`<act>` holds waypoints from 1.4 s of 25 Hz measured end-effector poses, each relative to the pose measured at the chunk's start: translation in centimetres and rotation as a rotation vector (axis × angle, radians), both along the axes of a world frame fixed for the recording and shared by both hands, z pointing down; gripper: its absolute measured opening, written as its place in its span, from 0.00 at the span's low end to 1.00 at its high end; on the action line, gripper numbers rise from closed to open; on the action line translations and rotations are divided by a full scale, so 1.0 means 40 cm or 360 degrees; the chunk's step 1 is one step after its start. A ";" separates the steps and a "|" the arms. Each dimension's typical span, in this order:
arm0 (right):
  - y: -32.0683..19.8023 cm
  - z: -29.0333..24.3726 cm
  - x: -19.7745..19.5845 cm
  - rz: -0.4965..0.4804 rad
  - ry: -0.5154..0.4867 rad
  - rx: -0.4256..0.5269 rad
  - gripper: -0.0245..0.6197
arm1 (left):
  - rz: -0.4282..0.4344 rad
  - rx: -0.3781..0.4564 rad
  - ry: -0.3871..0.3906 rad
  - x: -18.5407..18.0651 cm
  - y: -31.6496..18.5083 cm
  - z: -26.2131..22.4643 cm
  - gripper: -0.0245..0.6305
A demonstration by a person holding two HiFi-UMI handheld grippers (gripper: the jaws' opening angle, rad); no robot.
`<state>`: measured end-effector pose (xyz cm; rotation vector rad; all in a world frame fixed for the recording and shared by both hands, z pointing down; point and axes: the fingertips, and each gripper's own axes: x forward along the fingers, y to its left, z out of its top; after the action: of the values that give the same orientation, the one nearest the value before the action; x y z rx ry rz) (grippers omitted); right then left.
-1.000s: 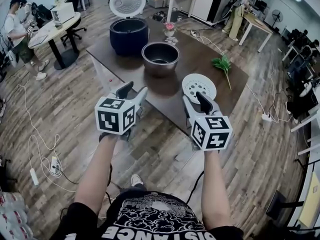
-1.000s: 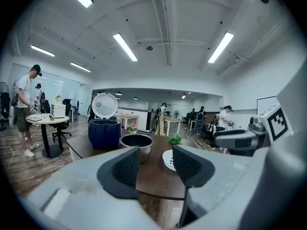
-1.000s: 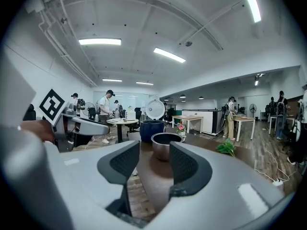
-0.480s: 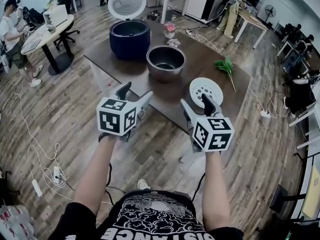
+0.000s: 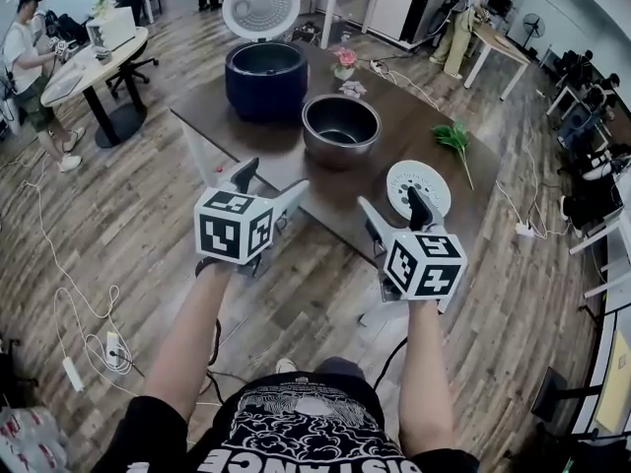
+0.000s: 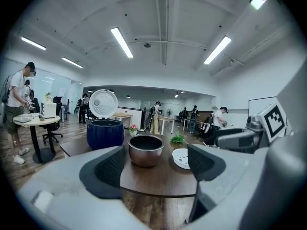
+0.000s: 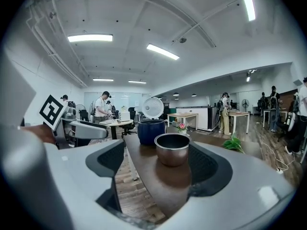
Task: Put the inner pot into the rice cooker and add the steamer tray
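inner pot (image 5: 341, 126): bare metal, upright, mouth up, mid-desk (image 5: 404, 121) | rice cooker (image 5: 264, 79): dark blue, lid (image 5: 260, 6) raised (white, round), just beside the pot at the desk's far corner | steamer tray (image 5: 406, 179): white, perforated, flat, near edge, apart from pot

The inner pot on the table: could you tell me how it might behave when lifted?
The inner pot looks like rigid metal, so it should hold its shape when gripped. Its shiny, rounded wall may be slippery; the rim seems the safer hold. It stands upright and squat on the table, so a push would probably slide rather than tip it.
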<state>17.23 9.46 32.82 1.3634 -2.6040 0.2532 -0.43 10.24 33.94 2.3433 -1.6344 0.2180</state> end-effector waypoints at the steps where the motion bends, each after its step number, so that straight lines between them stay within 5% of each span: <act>1: -0.004 0.002 -0.004 -0.0002 0.0007 0.0002 0.67 | 0.0000 0.0004 0.0002 -0.003 -0.005 -0.001 0.67; 17: -0.137 0.021 -0.050 0.0020 -0.0003 0.0018 0.69 | 0.0015 0.0014 -0.0006 -0.045 -0.123 0.009 0.69; 35: -0.529 0.063 -0.058 0.0045 -0.0005 -0.0056 0.69 | 0.0009 -0.0052 -0.0010 -0.062 -0.515 0.046 0.69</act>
<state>14.89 -11.70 35.34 1.3905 -2.5716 0.3037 -2.90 -10.35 35.77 2.3260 -1.6148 0.2513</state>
